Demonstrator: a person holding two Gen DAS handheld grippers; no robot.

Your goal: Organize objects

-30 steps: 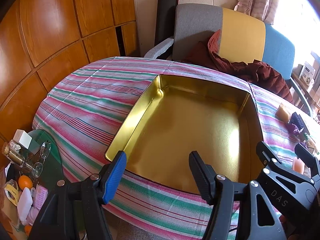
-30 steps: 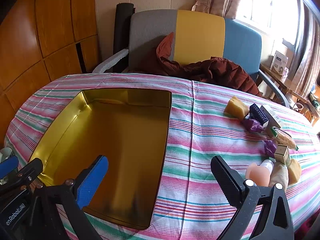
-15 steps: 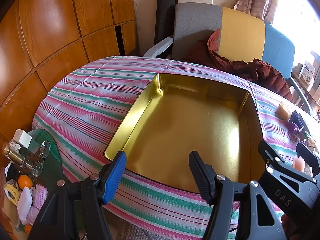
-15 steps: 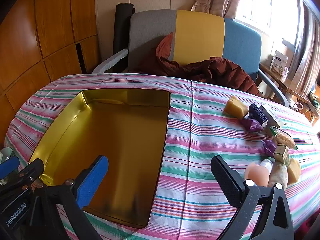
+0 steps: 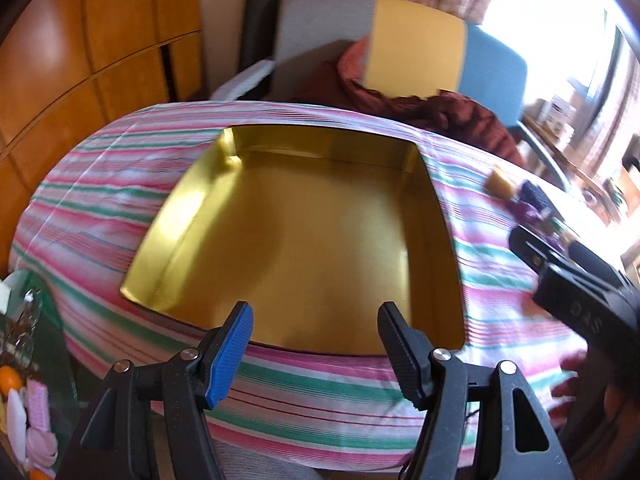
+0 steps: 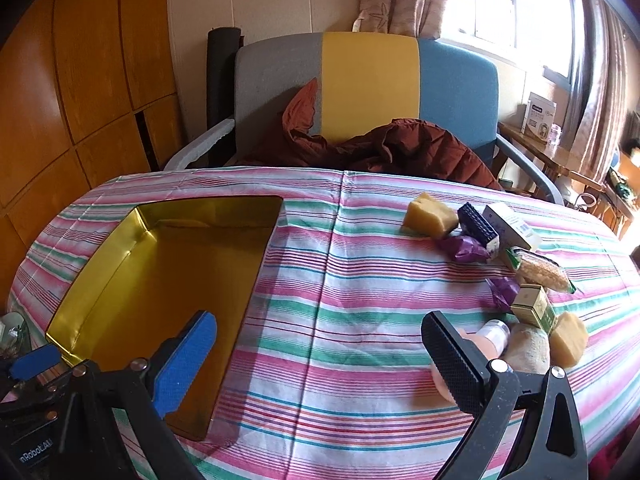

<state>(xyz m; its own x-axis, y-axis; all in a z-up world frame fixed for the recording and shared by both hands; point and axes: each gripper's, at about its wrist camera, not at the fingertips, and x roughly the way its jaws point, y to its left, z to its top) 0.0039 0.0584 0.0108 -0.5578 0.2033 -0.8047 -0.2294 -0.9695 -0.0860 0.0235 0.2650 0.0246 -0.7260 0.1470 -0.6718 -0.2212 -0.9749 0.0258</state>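
Gold tin empty, left on striped cloth; objects clustered right. Your right gripper wide, holding nothing; left gripper also wide, empty. Straddle pink bottle squarely, avoid neighbouring sponge.

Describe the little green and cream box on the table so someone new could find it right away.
On the striped tablecloth, look right of the gold tray to the pile of small items. The box sits between a purple wrapper and a yellow sponge, the only green-and-cream carton there.
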